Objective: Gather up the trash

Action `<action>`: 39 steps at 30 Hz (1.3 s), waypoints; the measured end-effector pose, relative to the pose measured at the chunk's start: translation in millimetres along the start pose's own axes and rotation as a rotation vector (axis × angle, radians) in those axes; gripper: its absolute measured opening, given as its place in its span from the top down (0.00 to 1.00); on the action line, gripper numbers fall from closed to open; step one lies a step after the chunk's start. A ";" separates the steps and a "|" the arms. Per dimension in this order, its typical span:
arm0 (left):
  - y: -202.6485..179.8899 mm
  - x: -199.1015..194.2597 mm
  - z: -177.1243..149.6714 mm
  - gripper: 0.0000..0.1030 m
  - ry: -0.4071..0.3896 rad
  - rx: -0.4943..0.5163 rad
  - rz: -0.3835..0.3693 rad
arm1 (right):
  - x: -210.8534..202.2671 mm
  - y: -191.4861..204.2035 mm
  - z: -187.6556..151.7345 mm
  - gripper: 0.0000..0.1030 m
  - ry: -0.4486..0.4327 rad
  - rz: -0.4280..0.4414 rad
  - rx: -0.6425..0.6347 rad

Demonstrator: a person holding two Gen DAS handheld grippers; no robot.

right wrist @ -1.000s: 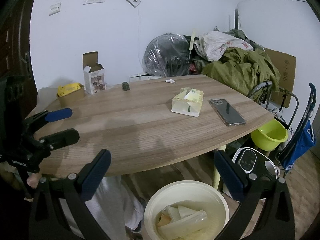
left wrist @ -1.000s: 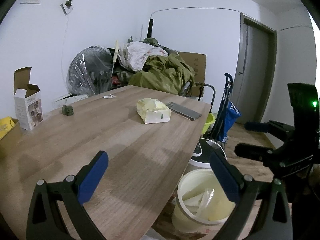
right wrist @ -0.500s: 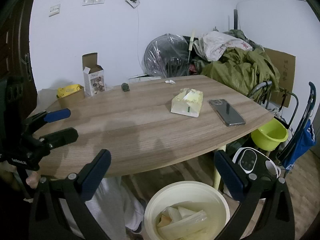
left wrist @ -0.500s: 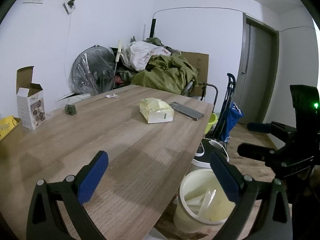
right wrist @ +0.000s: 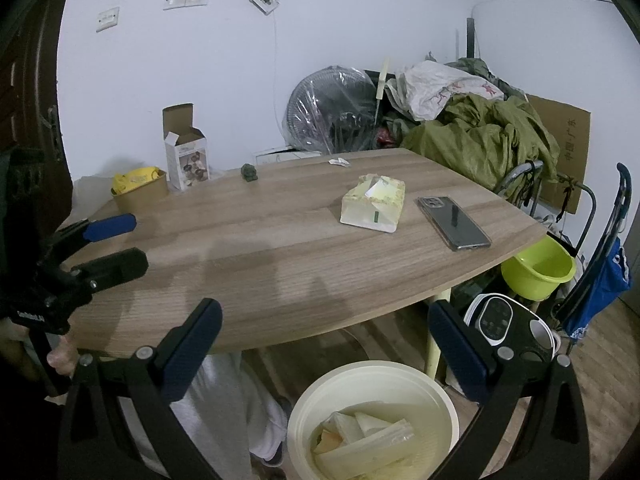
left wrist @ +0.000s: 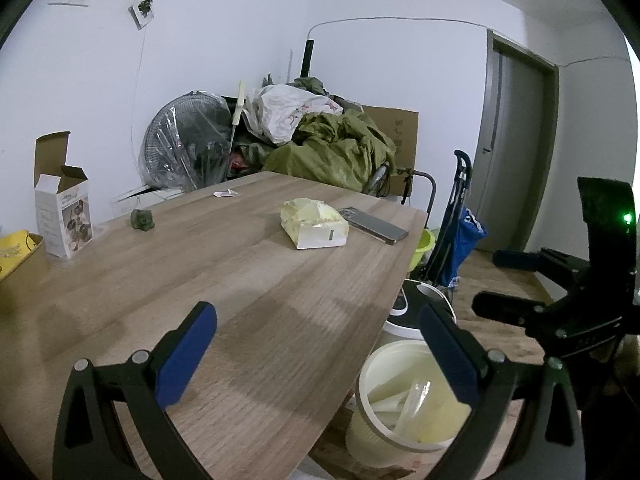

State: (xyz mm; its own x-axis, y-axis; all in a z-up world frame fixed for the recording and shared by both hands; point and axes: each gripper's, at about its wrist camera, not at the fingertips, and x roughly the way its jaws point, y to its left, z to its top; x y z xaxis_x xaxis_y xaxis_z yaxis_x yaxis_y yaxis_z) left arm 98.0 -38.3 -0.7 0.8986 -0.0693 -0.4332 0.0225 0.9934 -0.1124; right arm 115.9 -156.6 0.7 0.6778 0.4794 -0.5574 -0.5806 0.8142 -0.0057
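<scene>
A cream trash bin (right wrist: 372, 420) with plastic and paper scraps inside stands on the floor by the wooden table (right wrist: 280, 248); it also shows in the left wrist view (left wrist: 404, 396). My right gripper (right wrist: 324, 344) is open and empty, above the bin. My left gripper (left wrist: 316, 344) is open and empty over the table's near edge. A small white wrapper (right wrist: 339, 162) lies at the table's far edge. A small dark green lump (right wrist: 249, 172) sits near the back. An open white carton (right wrist: 186, 156) and a brown box holding a yellow bag (right wrist: 140, 186) stand at the left.
A tissue pack (right wrist: 373, 208) and a phone (right wrist: 454, 222) lie on the table. A green basin (right wrist: 538, 268), a white appliance (right wrist: 496, 316) and a blue trolley (right wrist: 600, 276) stand on the floor at right. A wrapped fan (right wrist: 332, 116) and piled clothes (right wrist: 480, 136) fill the back.
Both grippers have drifted slightly; the left wrist view has shifted a little, bringing the carton more into view. Both stay open and empty.
</scene>
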 end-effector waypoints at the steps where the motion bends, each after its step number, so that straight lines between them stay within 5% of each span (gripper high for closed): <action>1: -0.1 0.0 -0.1 0.02 0.000 0.000 0.001 | 0.0 0.0 0.0 0.01 -0.001 0.000 0.000; 39: -8.6 -3.7 2.4 0.02 -0.005 -0.006 -0.008 | 1.3 -4.0 -5.8 0.01 0.007 -0.005 -0.010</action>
State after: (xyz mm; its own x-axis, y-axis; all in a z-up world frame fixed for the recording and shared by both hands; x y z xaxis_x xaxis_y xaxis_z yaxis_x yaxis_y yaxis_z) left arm 95.6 -46.3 3.9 0.9005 -0.0765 -0.4280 0.0266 0.9922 -0.1214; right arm 116.5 -161.1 -4.8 0.6773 0.4731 -0.5634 -0.5819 0.8131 -0.0168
